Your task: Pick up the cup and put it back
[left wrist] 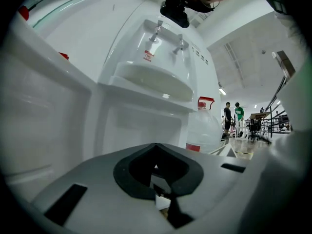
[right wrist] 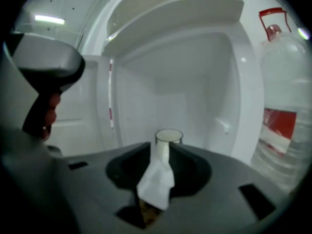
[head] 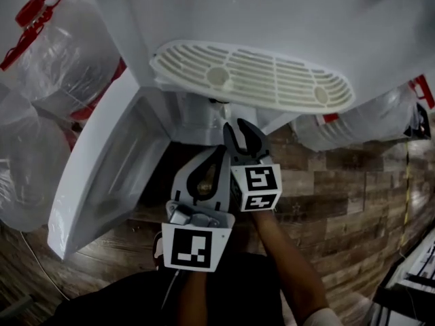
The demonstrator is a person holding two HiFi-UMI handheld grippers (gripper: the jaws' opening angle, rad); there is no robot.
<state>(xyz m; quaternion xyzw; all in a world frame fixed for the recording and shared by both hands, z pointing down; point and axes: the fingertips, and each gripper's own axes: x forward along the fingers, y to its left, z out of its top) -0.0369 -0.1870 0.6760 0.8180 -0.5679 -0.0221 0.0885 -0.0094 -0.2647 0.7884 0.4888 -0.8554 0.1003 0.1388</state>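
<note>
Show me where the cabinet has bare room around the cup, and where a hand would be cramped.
Inside the cabinet, the floor looks bare on both sides of the cup, out to the side walls. Crowded: the cabinet mouth, where the left gripper and right gripper sit close together below the drip tray, beside the open door.

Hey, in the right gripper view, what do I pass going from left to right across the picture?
left gripper → open cabinet door → cup → water bottle
</note>
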